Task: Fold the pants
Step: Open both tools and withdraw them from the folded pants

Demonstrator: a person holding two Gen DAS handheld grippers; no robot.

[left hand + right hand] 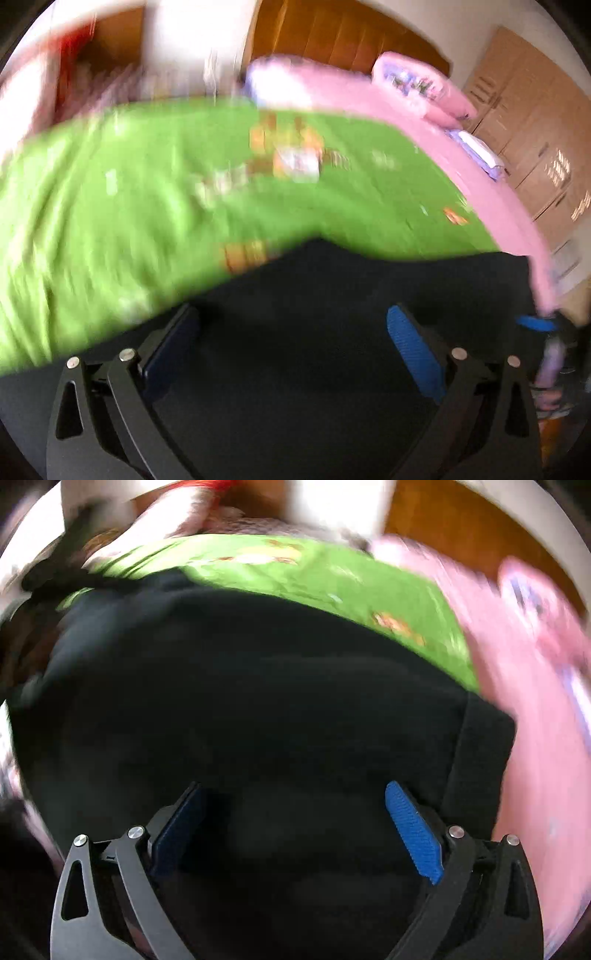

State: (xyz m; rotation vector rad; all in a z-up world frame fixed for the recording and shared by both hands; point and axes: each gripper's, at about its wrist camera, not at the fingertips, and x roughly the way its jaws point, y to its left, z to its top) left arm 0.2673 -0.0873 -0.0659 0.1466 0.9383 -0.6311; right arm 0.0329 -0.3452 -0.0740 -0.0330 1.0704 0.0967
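- left wrist view: left gripper (291,347) has jaws spread wide, nothing between the blue pads (413,350). black pants (332,295) lie under and ahead of it, on a green printed blanket (184,177) spread over a bed with a pink sheet (498,192). pink pillow (424,85) sits by the wooden headboard (343,33); wardrobe (535,129) well off to the right. frame is motion-blurred, so cloth detail is poor.
- left wrist view, far right: a second blue pad shows at the pants' edge, likely the other gripper; too blurred to say more.
- right wrist view: right gripper (295,827) also wide open and empty, hovering over the pants (258,701). a ribbed band, probably waistband or cuff (476,746), lies at the right edge, next to the pink sheet (535,738).
- judgement: step in hand looks like choosing grasp points. best to lower each gripper onto an outer edge, pinch all layers, lift both evenly, and keep the fold line straight.
- risk: catching the blanket along with the pants.
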